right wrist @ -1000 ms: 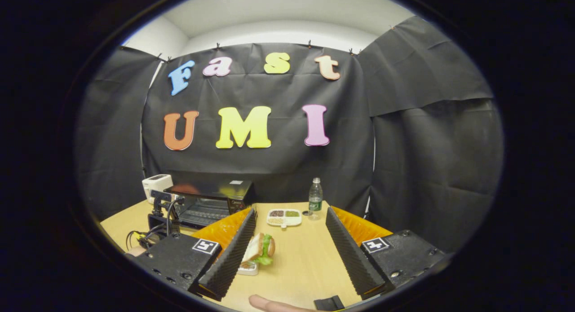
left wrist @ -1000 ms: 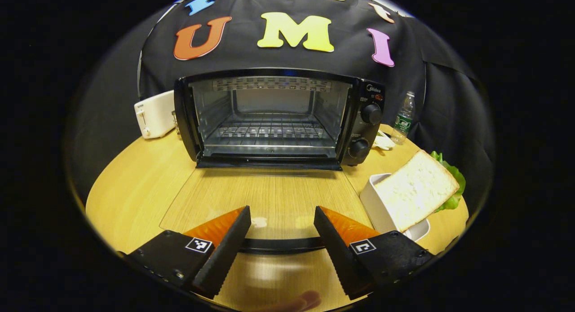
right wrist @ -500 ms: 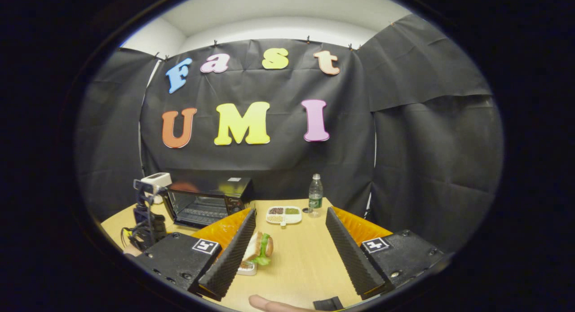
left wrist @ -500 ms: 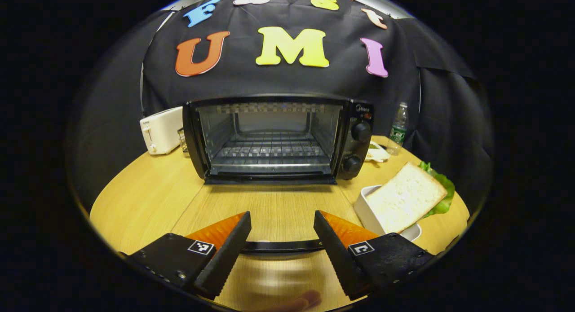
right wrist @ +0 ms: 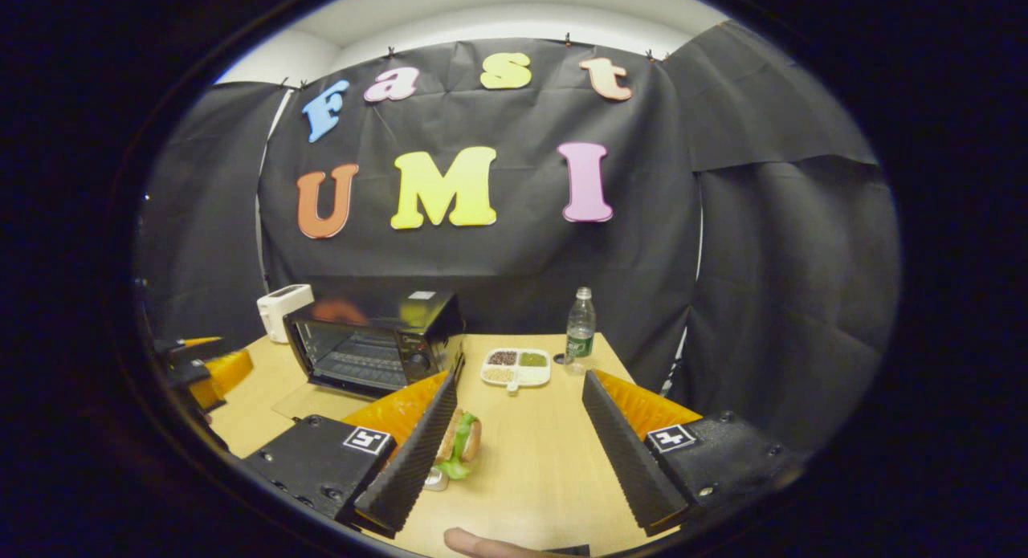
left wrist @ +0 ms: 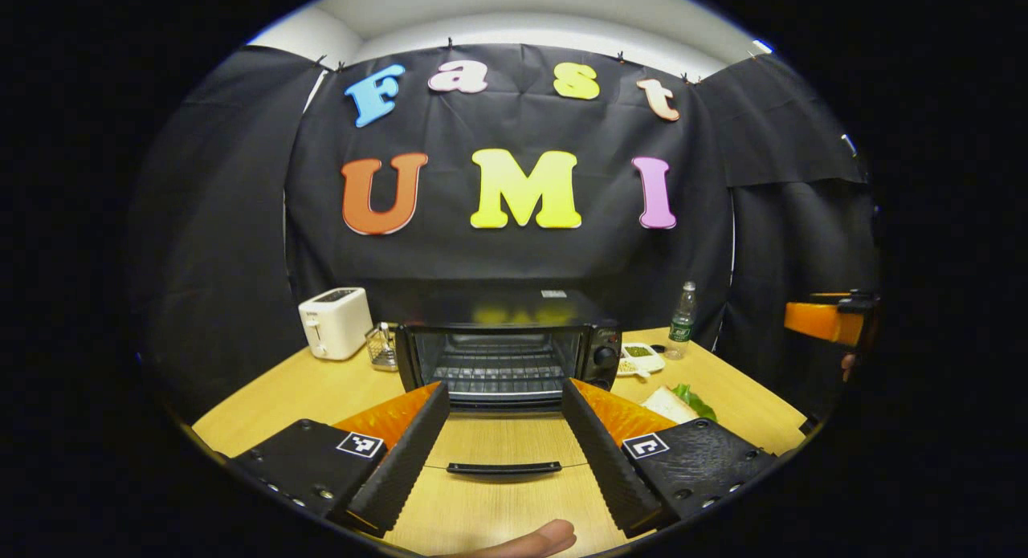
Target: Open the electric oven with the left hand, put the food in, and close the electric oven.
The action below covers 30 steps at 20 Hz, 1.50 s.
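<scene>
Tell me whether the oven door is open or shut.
Open: the oven door lies flat on the table, handle nearest the camera, and the rack inside is exposed.

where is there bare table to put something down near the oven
Bare wood lies left of the oven, in front of the toaster, and on the table right of the sandwich, before the bottle. Crowded: the open door in front, the snack tray beside it.

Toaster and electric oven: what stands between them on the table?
In the left gripper view, a small wire basket stands between the white toaster and the open electric oven.
</scene>
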{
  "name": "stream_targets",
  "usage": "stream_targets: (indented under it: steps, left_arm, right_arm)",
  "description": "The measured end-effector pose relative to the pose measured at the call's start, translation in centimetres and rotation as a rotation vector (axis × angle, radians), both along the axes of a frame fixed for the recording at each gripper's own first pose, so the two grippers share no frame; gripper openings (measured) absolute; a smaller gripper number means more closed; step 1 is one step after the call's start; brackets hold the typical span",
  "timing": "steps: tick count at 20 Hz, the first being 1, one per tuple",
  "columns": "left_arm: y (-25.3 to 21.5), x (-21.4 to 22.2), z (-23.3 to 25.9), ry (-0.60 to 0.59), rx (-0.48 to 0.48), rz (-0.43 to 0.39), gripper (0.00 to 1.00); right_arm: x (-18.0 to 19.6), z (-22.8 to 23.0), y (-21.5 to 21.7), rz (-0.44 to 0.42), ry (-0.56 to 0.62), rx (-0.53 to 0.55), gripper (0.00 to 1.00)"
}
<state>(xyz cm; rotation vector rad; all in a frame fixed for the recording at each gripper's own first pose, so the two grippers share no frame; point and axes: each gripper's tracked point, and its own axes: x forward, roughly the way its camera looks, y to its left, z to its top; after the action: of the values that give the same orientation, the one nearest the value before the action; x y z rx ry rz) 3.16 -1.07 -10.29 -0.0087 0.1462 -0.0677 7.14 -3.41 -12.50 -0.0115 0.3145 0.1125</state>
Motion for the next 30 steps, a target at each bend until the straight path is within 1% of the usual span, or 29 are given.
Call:
stream_targets:
  steps: [2, 5, 8, 9, 12, 13, 14, 15, 17, 18, 21, 22, 23, 24, 25, 26, 27, 28, 29, 30]
  left_arm:
    - [0.5, -1.8, 1.7, -0.047, 0.011, 0.013, 0.92]
    - [0.9, -4.6, 3.0, -0.083, 0.018, 0.021, 0.92]
    - [2.2, -6.5, 3.8, -0.133, 0.03, 0.065, 0.93]
    - [2.5, -7.0, 4.0, -0.142, 0.033, 0.079, 0.93]
    - [2.7, -7.5, 3.8, -0.137, 0.041, 0.093, 0.93]
    - [2.8, -7.5, 3.7, -0.133, 0.042, 0.097, 0.93]
    - [2.8, -7.6, 3.7, -0.135, 0.045, 0.095, 0.93]
    - [2.7, -7.6, 3.7, -0.134, 0.047, 0.092, 0.93]
    - [2.6, -7.8, 3.6, -0.13, 0.053, 0.09, 0.93]
    - [2.7, -7.8, 3.5, -0.129, 0.058, 0.094, 0.93]
    - [2.6, -7.6, 3.1, -0.112, 0.059, 0.096, 0.93]
    - [2.4, -7.7, 3.0, -0.102, 0.055, 0.094, 0.93]
    - [2.2, -7.8, 2.8, -0.097, 0.054, 0.092, 0.93]
    - [2.0, -7.8, 2.9, -0.093, 0.057, 0.09, 0.93]
    - [1.9, -7.9, 2.8, -0.093, 0.064, 0.088, 0.93]
    - [2.0, -7.9, 2.8, -0.091, 0.071, 0.088, 0.93]
    - [2.0, -8.0, 2.7, -0.089, 0.077, 0.089, 0.93]
    - [1.8, -8.1, 2.7, -0.086, 0.08, 0.088, 0.93]
    - [1.9, -8.1, 2.5, -0.083, 0.08, 0.089, 0.93]
    - [2.1, -8.1, 2.5, -0.079, 0.079, 0.094, 0.93]
  right_arm:
    - [1.4, -1.4, -0.2, 0.025, 0.056, 0.021, 0.97]
    - [3.4, -4.1, -0.1, 0.065, 0.153, 0.037, 0.97]
    - [5.0, -7.0, 1.2, 0.134, 0.274, 0.063, 1.0]
    - [5.3, -7.9, 1.8, 0.165, 0.308, 0.078, 0.97]
    - [6.7, -10.8, 2.9, 0.218, 0.423, 0.117, 0.96]
    - [7.0, -11.8, 3.4, 0.238, 0.467, 0.14, 0.93]
    - [6.7, -12.4, 3.9, 0.261, 0.517, 0.177, 0.98]
    - [6.7, -13.1, 4.5, 0.284, 0.569, 0.225, 0.92]
    - [6.9, -14.0, 5.9, 0.329, 0.656, 0.325, 0.91]
    - [7.0, -14.4, 6.4, 0.342, 0.695, 0.364, 0.89]
    - [5.9, -15.6, 7.7, 0.397, 0.86, 0.45, 0.86]
    - [5.9, -15.8, 8.1, 0.406, 0.905, 0.476, 0.92]
    - [6.1, -16.1, 8.3, 0.41, 0.934, 0.484, 0.91]
    - [6.8, -16.4, 8.4, 0.399, 0.932, 0.481, 0.83]
    - [7.1, -16.7, 8.6, 0.401, 0.935, 0.469, 0.81]
    - [7.2, -16.9, 8.7, 0.41, 0.952, 0.462, 0.75]
    - [7.1, -17.0, 8.9, 0.412, 0.968, 0.465, 0.72]
    - [7.2, -17.1, 9.1, 0.413, 0.989, 0.476, 0.74]
    - [7.1, -17.4, 9.3, 0.408, 1.01, 0.485, 0.63]
    - [7.0, -17.6, 9.5, 0.403, 1.031, 0.499, 0.56]
